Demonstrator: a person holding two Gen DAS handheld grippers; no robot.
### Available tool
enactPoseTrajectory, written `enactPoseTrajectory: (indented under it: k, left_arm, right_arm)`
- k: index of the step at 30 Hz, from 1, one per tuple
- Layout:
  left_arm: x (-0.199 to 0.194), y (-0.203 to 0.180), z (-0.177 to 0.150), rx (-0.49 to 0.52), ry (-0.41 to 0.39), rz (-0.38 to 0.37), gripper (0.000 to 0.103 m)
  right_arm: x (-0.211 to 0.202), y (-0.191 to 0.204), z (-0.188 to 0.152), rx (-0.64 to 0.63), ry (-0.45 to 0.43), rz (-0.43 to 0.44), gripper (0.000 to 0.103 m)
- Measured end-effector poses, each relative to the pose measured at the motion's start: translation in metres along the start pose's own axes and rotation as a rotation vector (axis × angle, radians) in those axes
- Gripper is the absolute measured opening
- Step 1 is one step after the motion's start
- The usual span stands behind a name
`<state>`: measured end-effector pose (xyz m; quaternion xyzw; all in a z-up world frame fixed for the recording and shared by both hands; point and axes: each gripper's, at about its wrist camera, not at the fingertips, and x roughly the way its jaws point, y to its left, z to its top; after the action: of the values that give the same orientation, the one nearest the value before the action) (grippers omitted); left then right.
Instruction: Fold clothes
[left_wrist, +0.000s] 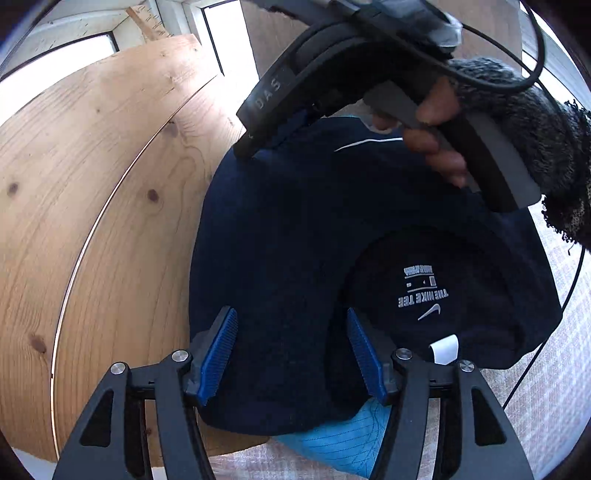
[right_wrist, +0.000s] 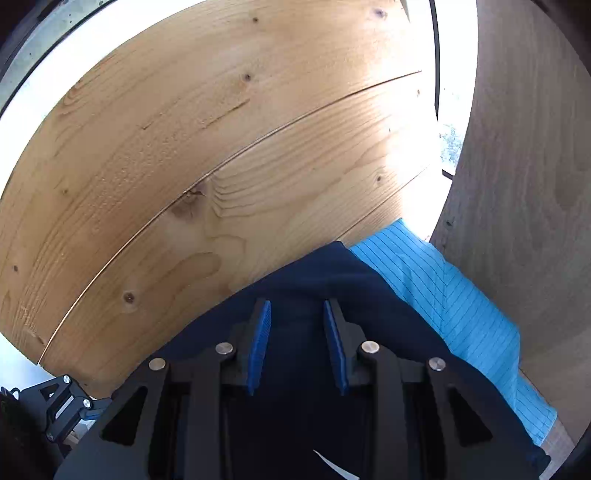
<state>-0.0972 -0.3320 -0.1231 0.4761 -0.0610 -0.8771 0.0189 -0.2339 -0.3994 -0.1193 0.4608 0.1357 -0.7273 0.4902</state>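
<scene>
Pine-plank tabletop is carrying a folded navy Nike tee, neck label up, lying over a light blue striped garment. I'm hovering the left gripper over the tee near the collar, its 2 blue pads wide apart w/ nothing between. The right gripper is sitting over the tee's far edge, jaws also apart, gripping nothing. Operator's hand is holding its handle.

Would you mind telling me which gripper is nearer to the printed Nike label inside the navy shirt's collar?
Left. The left gripper hangs open just beside the printed label at the collar of the navy shirt. The right gripper is open over the shirt's far end, beside the light blue cloth.
</scene>
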Motion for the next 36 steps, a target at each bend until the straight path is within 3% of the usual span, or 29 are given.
enactPoseTrajectory:
  k: [3, 5, 7, 10, 13, 15, 19, 22, 24, 29, 36]
  left_arm:
    - [-0.015, 0.008, -0.004, -0.032, -0.021, -0.007, 0.059]
    - [-0.029, 0.010, -0.007, -0.036, -0.049, -0.005, 0.059]
    - [-0.040, 0.013, -0.011, -0.051, -0.073, -0.036, 0.059]
    - [-0.042, 0.013, -0.018, -0.049, -0.076, -0.060, 0.060]
    - [-0.028, 0.009, -0.024, -0.012, -0.038, -0.035, 0.060]
    - [-0.021, 0.003, -0.028, 0.039, -0.003, 0.024, 0.060]
    - [-0.035, -0.001, -0.030, 0.060, -0.014, 0.041, 0.060]
    - [-0.068, 0.002, -0.031, 0.006, -0.076, 0.013, 0.060]
    - [-0.090, 0.002, -0.036, -0.050, -0.117, -0.022, 0.069]
    - [-0.123, -0.010, -0.055, -0.121, -0.173, -0.053, 0.076]
    - [-0.136, -0.042, -0.082, -0.148, -0.130, -0.119, 0.077]
  right_arm:
    - [-0.060, 0.004, -0.026, 0.019, -0.096, 0.044, 0.031]
    - [-0.101, 0.004, -0.063, 0.057, -0.153, 0.049, 0.046]
    - [-0.129, 0.006, -0.112, 0.092, -0.178, 0.052, 0.047]
    - [-0.148, 0.016, -0.182, 0.127, -0.164, 0.041, 0.047]
    - [-0.130, 0.024, -0.225, 0.005, -0.003, -0.164, 0.047]
    - [-0.133, 0.019, -0.236, -0.019, 0.057, -0.297, 0.047]
    - [-0.207, 0.018, -0.248, 0.156, -0.184, -0.241, 0.048]
    - [-0.236, 0.030, -0.267, 0.275, -0.297, -0.276, 0.068]
    - [-0.239, 0.039, -0.278, 0.333, -0.337, -0.257, 0.068]
    - [-0.225, 0.064, -0.314, 0.429, -0.251, -0.257, 0.068]
    - [-0.235, 0.084, -0.347, 0.489, -0.207, -0.315, 0.068]
